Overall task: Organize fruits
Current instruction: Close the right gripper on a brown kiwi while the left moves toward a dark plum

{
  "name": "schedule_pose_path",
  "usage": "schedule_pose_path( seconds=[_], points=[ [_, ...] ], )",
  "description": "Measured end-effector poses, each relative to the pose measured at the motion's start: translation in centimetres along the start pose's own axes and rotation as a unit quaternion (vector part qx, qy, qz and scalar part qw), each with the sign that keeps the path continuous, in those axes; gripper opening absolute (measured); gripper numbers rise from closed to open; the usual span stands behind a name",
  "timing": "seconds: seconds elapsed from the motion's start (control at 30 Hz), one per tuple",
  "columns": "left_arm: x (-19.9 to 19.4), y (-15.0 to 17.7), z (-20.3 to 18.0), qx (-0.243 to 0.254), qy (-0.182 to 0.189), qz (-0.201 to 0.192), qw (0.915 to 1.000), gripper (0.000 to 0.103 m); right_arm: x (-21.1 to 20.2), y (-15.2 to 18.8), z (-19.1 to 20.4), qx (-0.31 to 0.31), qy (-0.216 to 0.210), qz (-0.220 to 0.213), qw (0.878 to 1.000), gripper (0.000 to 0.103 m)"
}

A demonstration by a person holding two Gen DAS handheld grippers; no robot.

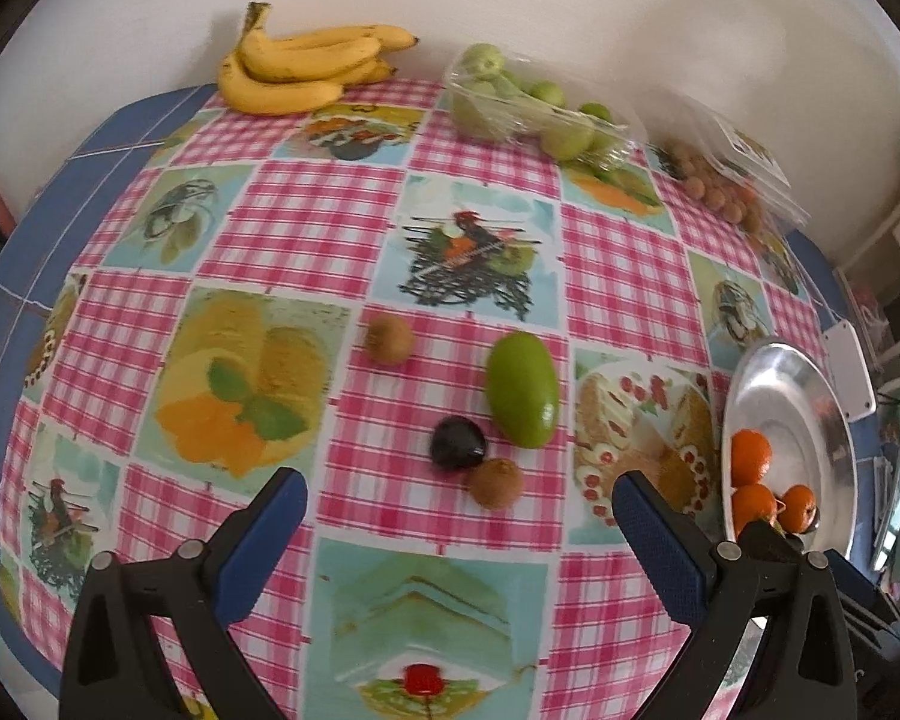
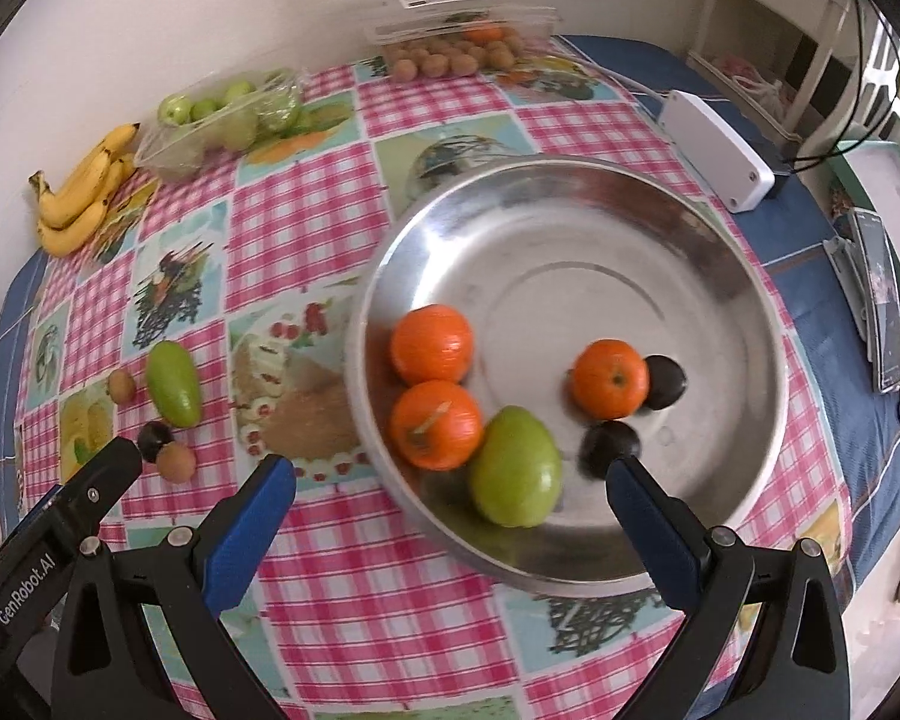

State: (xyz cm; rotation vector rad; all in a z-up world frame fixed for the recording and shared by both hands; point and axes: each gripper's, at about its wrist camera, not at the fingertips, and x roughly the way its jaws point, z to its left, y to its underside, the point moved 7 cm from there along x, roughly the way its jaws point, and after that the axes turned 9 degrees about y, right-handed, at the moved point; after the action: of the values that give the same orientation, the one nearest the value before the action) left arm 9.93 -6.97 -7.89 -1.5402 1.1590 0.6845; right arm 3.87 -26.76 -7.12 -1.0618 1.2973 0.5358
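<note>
**Loose Fruit Ahead of the Left Claw; Bowl Beneath the Right**

The left gripper (image 1: pixel 459 516) is hovering wide and empty. Lying ahead of it, from left to right: a small brown kiwi (image 1: pixel 389 339), a dark round plum (image 1: pixel 457 442) touching a second brown kiwi (image 1: pixel 495 482), and a smooth green oval mango (image 1: pixel 521 387). The mango is probably firm, heavy and slippery; gripping across its narrow middle is advisable. The right gripper (image 2: pixel 450 492) is also standing wide and empty above the shiny metal bowl (image 2: pixel 720 276), which is holding oranges, a green fruit and dark plums.
</note>
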Motion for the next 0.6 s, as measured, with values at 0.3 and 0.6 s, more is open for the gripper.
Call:
schedule_pose_path(
  seconds=[0.3,0.6],
  points=[
    [-0.8,-0.5,2.8,-0.02,-0.012,-0.009,0.9997,0.103,-0.2,0.3,2.9,-0.014,-0.008,-0.001,1.0,0.103],
    [-1.2,-0.9,5.6,-0.042,-0.021,-0.012,0.9988,0.103,-0.3,0.7,5.8,-0.026,-0.017,-0.003,1.0,0.103]
  ],
)
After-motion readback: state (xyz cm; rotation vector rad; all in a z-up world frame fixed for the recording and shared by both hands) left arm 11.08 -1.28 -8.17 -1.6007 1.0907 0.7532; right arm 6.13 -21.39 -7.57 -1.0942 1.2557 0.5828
